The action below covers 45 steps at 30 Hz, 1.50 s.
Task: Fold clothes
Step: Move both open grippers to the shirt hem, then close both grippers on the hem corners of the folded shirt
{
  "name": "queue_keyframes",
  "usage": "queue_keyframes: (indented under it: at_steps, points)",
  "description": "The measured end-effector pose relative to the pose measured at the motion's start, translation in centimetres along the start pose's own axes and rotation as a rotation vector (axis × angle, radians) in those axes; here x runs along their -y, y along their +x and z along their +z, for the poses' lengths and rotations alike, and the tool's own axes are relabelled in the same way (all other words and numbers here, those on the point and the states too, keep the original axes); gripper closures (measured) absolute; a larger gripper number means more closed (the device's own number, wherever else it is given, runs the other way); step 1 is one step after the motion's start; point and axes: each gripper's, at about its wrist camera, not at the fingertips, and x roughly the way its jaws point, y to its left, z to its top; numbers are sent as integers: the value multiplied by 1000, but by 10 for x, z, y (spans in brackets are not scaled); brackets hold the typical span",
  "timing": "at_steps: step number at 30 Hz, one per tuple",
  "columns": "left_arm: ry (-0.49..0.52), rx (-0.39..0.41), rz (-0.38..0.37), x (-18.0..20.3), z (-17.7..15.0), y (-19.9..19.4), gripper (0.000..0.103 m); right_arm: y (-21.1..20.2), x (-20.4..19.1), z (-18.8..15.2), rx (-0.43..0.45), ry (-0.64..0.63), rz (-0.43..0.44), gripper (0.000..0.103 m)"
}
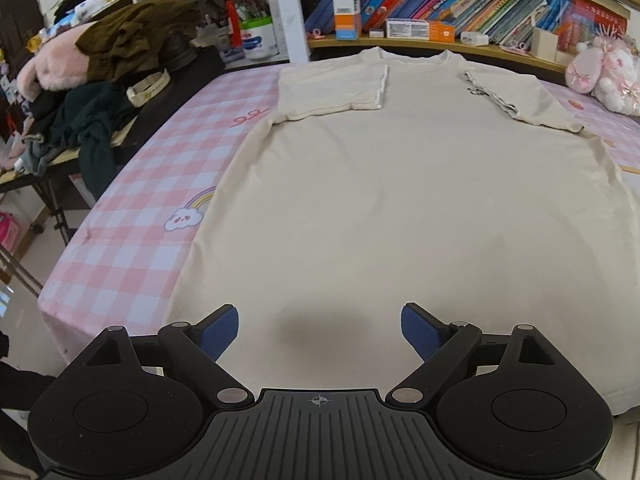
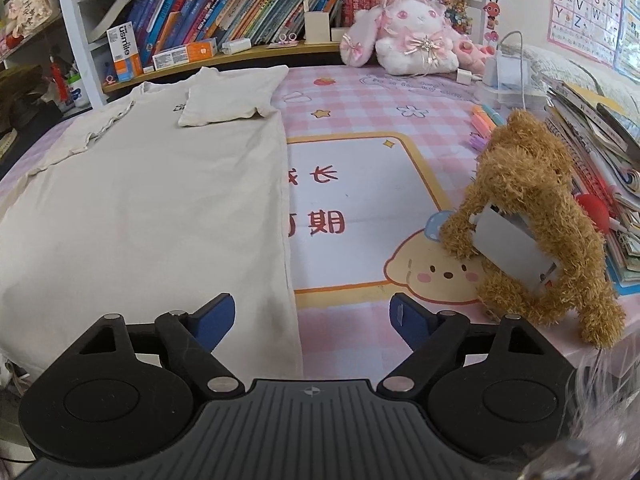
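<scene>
A cream T-shirt (image 1: 392,200) lies flat on the pink checked table, collar at the far end, both sleeves folded inward over the body. It also shows in the right wrist view (image 2: 152,208), with its right side edge running down the middle. My left gripper (image 1: 320,332) is open and empty, hovering above the shirt's near hem area. My right gripper (image 2: 312,320) is open and empty, just above the shirt's near right corner, its left finger over the cloth and its right finger over the tablecloth.
A brown plush bear (image 2: 536,232) holding a grey card sits right of the right gripper. A pink plush rabbit (image 2: 412,36), stacked books (image 2: 600,160) and chargers line the right. A bookshelf (image 1: 440,4) stands behind. Piled dark clothes (image 1: 92,92) lie left.
</scene>
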Motion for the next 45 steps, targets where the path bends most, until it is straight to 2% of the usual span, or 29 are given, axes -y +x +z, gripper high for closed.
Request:
queue_keyframes:
  at_steps: [4,10,14,20,24,26,30,32,36,38,39,40,41,45]
  points:
    - [-6,-5,15,-6,-4,0,12,-3,4,-1,-2,9,0,19]
    - [-18,25,35,-16,-7,-5,12,-4,9,-4,-23,3,9,36]
    - [-31,18,49,-24,-7,-6,12,-5,10,-6,-44,0,33,47]
    - [-63,13,72,-40,-11,-7,12,-1,4,-10,-84,-27,73,59]
    - [-117,-3,63,-60,-13,-7,13,1,0,-9,-95,-51,69,62]
    - [-152,-1,67,-73,-14,-7,14,2,-2,-8,-100,-56,60,68]
    - [-224,-16,51,-99,-16,-2,24,3,-6,-6,-107,-58,52,82]
    - [-247,-29,26,-109,-19,2,30,3,-7,-4,-119,-41,66,95]
    - [-278,-67,-46,-120,-22,14,58,3,-10,-2,-127,14,60,97]
    - [-287,-78,-62,-121,-21,16,59,2,-14,-1,-122,44,63,97]
    - [-284,-75,-65,-121,-22,15,63,1,-19,0,-117,45,75,97]
    - [-276,-69,-65,-121,-23,13,81,0,-24,1,-112,45,86,98]
    - [-262,-61,-77,-121,-24,10,93,0,-27,2,-113,57,103,98]
    - [-215,-27,-172,-116,-23,-4,99,0,-38,5,-118,127,170,98]
